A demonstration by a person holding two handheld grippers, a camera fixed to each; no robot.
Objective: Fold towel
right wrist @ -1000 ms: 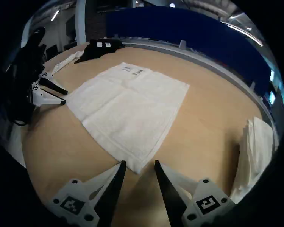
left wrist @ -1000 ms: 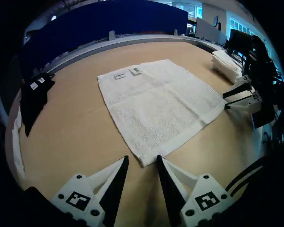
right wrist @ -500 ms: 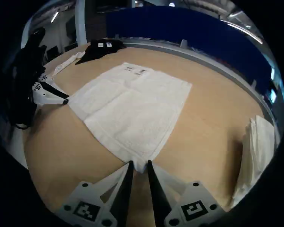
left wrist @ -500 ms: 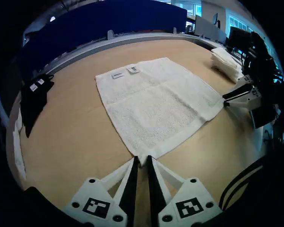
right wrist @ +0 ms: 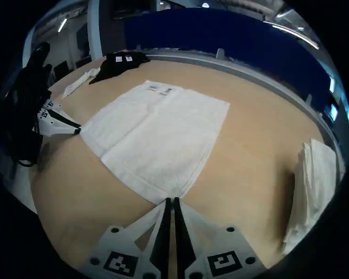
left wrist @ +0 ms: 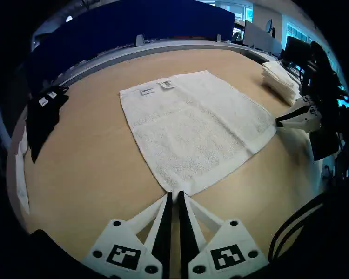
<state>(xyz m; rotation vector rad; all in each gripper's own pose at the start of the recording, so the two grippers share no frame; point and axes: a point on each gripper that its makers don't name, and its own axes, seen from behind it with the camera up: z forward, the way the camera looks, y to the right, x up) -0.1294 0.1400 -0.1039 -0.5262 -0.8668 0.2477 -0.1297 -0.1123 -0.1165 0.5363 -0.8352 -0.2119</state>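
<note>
A white towel (left wrist: pixel 193 125) lies spread flat on the wooden table (left wrist: pixel 90 153), two small labels at its far edge. In the left gripper view my left gripper (left wrist: pixel 174 196) is shut on the towel's near corner. In the right gripper view the same towel (right wrist: pixel 156 135) lies flat, and my right gripper (right wrist: pixel 170 201) is shut on its other near corner. The right gripper (left wrist: pixel 280 122) also appears at the towel's right corner in the left gripper view. The left gripper (right wrist: pixel 76 132) appears at the towel's left corner in the right gripper view.
A stack of folded white towels (right wrist: pixel 314 186) sits at the table's right side, also seen as a folded stack (left wrist: pixel 279 79). A black cloth (left wrist: pixel 42 116) and a white cloth (left wrist: pixel 20 172) lie at the left edge. A blue partition (left wrist: pixel 128 23) runs behind the table.
Both grippers have closed from open onto the towel's two near corners, the fingers coming together over the last second.
</note>
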